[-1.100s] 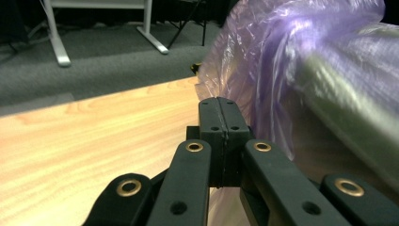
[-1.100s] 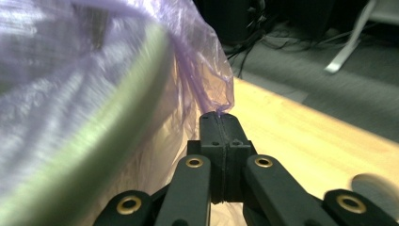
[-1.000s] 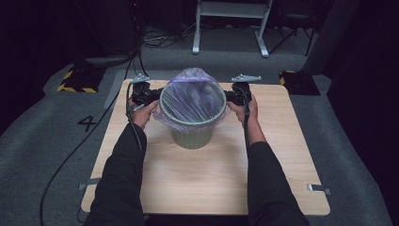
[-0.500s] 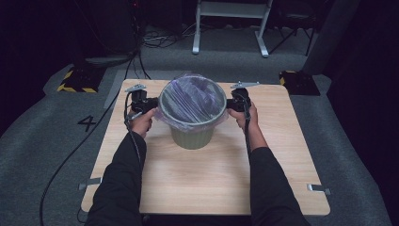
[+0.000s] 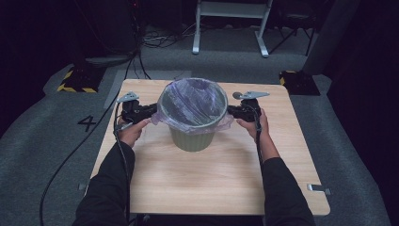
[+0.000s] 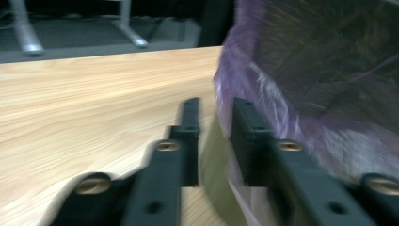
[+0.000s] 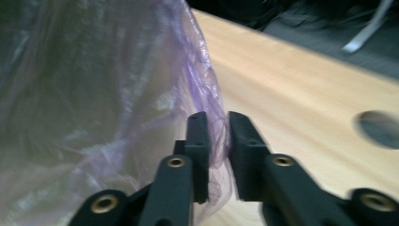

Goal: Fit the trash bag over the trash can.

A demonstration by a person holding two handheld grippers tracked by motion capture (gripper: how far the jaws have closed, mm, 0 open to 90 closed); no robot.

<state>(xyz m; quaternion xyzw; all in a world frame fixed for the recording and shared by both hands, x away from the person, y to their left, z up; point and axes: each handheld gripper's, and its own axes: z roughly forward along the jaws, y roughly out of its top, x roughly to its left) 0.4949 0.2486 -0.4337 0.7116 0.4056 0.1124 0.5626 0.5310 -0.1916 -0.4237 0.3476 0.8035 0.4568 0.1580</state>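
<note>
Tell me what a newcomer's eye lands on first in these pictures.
First, the green bin in the middle of the wooden table, lined with a purple bag folded over its rim. Next, the left gripper and right gripper flanking that rim on either side. Their jaws have just been opening: a fold of bag hangs between the right ones, the bin's edge between the left.

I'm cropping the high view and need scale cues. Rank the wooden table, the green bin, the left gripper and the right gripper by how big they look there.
1. wooden table
2. green bin
3. left gripper and right gripper: they look alike, so no ranking between them.
</note>
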